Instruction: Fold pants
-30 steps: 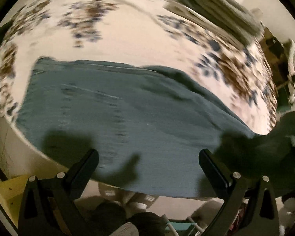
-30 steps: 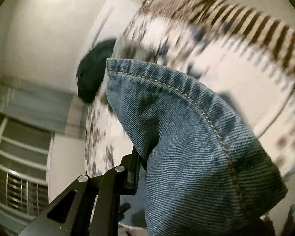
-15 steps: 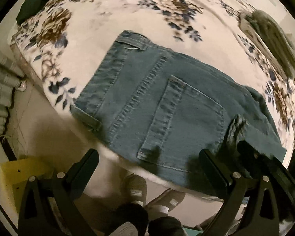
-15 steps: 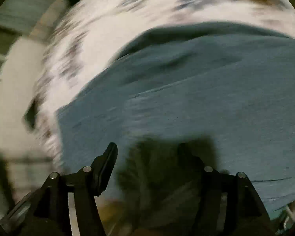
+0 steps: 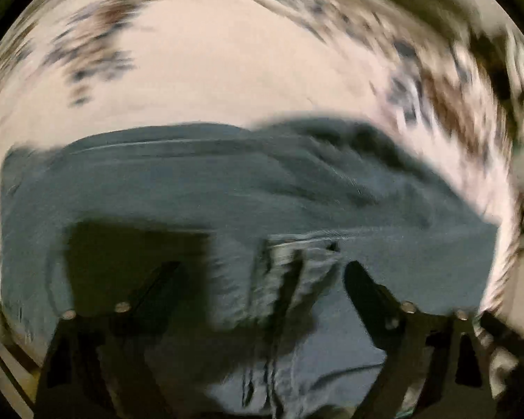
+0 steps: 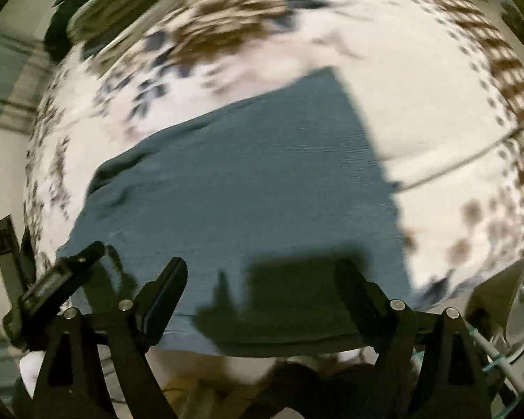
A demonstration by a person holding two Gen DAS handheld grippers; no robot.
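Blue denim pants (image 6: 241,188) lie flat near the front edge of the white floral bedspread (image 6: 436,132); the left gripper (image 5: 262,276) and the right gripper (image 6: 262,276) are both spread wide, holding nothing.

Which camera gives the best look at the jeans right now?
The right wrist view: the jeans lie flat on the flowered bedspread, three edges visible. The left wrist view shows them too close, blurred and rumpled.

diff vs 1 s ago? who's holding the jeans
The right gripper let go: a second ago it was clamped on a lifted denim fold; now it is open above the jeans, which lie flat. The left gripper stayed open and has dropped closer to the jeans. They remain on the floral bedspread.
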